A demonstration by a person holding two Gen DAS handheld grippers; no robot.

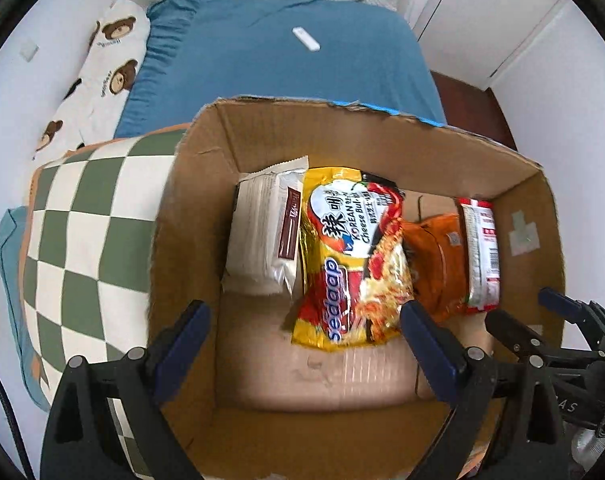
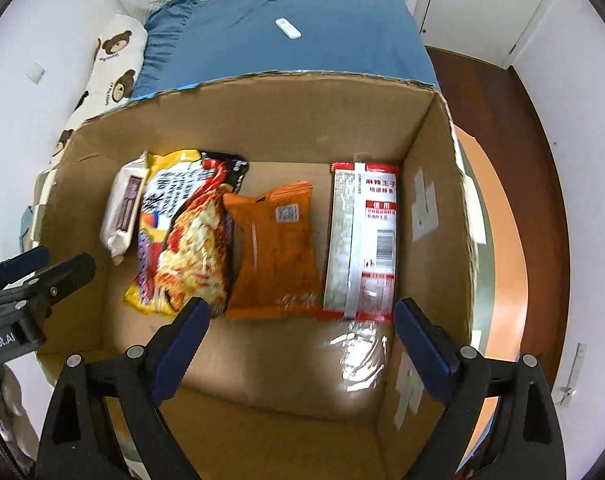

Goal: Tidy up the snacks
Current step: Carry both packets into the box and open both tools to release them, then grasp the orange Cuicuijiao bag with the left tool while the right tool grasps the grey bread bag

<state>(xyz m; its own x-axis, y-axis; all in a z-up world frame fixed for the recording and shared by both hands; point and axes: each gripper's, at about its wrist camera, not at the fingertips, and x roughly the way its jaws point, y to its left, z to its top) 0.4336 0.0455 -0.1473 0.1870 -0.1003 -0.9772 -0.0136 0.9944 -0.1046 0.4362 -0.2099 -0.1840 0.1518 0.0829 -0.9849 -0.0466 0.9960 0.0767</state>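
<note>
Snacks are lined up inside the cardboard box (image 2: 262,120) at frame centre: white packet (image 2: 122,208), yellow noodle pack (image 2: 182,240), orange bag (image 2: 274,248), red-and-white pack (image 2: 362,236). Sorting is judged nearly done. Jaws of the left gripper (image 1: 304,326) and right gripper (image 2: 300,322) are spread wide, nothing held.

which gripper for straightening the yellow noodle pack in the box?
Left, probably. The left gripper hangs open right over the yellow noodle pack, while the right gripper hangs open nearer the orange packet and red-and-white packet.
</note>
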